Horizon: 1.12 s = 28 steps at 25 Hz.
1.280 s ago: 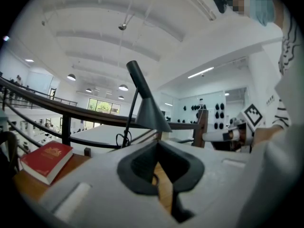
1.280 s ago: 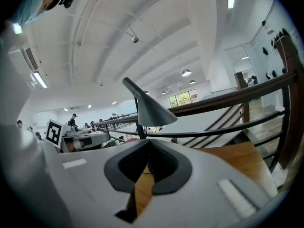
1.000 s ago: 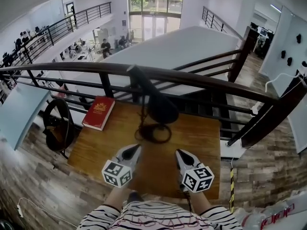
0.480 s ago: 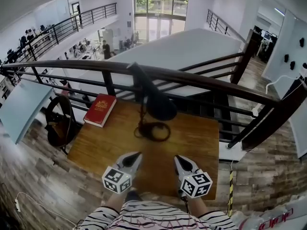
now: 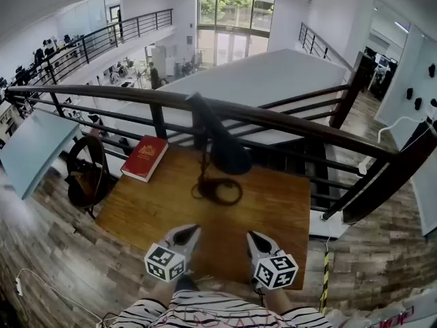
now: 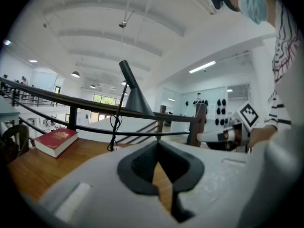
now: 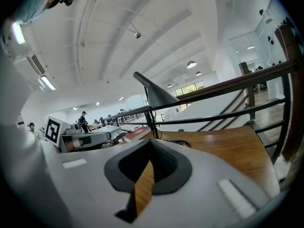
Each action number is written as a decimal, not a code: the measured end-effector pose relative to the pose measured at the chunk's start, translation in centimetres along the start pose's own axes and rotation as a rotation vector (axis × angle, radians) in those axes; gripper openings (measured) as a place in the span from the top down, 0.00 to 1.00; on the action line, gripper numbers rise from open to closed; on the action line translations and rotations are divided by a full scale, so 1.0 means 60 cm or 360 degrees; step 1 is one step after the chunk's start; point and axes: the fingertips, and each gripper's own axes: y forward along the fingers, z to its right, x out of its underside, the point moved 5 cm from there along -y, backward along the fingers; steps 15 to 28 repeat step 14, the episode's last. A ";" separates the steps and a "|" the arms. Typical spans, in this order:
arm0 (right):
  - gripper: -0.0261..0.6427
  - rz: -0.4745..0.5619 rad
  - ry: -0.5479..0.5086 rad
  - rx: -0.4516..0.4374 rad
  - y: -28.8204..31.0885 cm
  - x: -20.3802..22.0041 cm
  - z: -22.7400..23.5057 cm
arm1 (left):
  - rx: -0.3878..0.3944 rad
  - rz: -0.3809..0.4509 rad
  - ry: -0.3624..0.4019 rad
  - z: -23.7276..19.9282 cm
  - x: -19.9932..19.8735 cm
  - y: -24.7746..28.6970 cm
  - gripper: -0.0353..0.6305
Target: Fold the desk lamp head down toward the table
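A black desk lamp [image 5: 225,152] stands at the far middle of the wooden table [image 5: 287,203], its cone head tilted down over its ring base [image 5: 217,190]. The head hangs well above the tabletop. My left gripper [image 5: 194,228] and right gripper [image 5: 250,236] hover side by side over the table's near edge, both shut and empty, well short of the lamp. The left gripper view has the lamp [image 6: 135,95] ahead beyond my left gripper [image 6: 158,144]. From the right gripper view, the lamp [image 7: 154,95] stands past my right gripper [image 7: 151,143].
A red book [image 5: 145,158] lies at the table's far left corner. A dark handrail [image 5: 287,118] runs right behind the table, with an open drop beyond it. A black chair [image 5: 85,173] stands left of the table. Wood floor surrounds the table.
Both grippers have drawn back from the lamp toward the table's near edge and sunk a little. Their jaws stay shut. The lamp and book have not moved.
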 end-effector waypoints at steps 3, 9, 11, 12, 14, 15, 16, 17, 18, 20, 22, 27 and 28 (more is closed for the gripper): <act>0.96 -0.0003 -0.0011 -0.0006 -0.003 0.003 -0.003 | -0.0005 0.0002 -0.0001 0.003 0.003 -0.006 0.95; 0.96 -0.0008 -0.0020 -0.0016 -0.014 0.009 -0.012 | -0.0008 -0.0001 0.0010 0.011 0.006 -0.016 0.95; 0.96 -0.0005 -0.0021 -0.0018 -0.021 0.008 -0.011 | -0.0008 0.0001 0.0010 0.018 0.004 -0.015 0.94; 0.96 -0.0003 -0.0021 -0.0019 -0.024 0.007 -0.011 | -0.0007 0.0002 0.0010 0.021 0.004 -0.015 0.95; 0.96 0.0000 -0.0021 -0.0018 -0.030 0.007 -0.011 | -0.0006 0.0002 0.0011 0.028 0.002 -0.016 0.95; 0.96 0.0000 -0.0021 -0.0018 -0.030 0.007 -0.011 | -0.0006 0.0002 0.0011 0.028 0.002 -0.016 0.95; 0.96 0.0000 -0.0021 -0.0018 -0.030 0.007 -0.011 | -0.0006 0.0002 0.0011 0.028 0.002 -0.016 0.95; 0.96 0.0000 -0.0021 -0.0018 -0.030 0.007 -0.011 | -0.0006 0.0002 0.0011 0.028 0.002 -0.016 0.95; 0.96 0.0000 -0.0021 -0.0018 -0.030 0.007 -0.011 | -0.0006 0.0002 0.0011 0.028 0.002 -0.016 0.95; 0.96 0.0000 -0.0021 -0.0018 -0.030 0.007 -0.011 | -0.0006 0.0002 0.0011 0.028 0.002 -0.016 0.95; 0.96 0.0000 -0.0021 -0.0018 -0.030 0.007 -0.011 | -0.0006 0.0002 0.0011 0.028 0.002 -0.016 0.95; 0.96 0.0000 -0.0021 -0.0018 -0.030 0.007 -0.011 | -0.0006 0.0002 0.0011 0.028 0.002 -0.016 0.95; 0.96 0.0000 -0.0021 -0.0018 -0.030 0.007 -0.011 | -0.0006 0.0002 0.0011 0.028 0.002 -0.016 0.95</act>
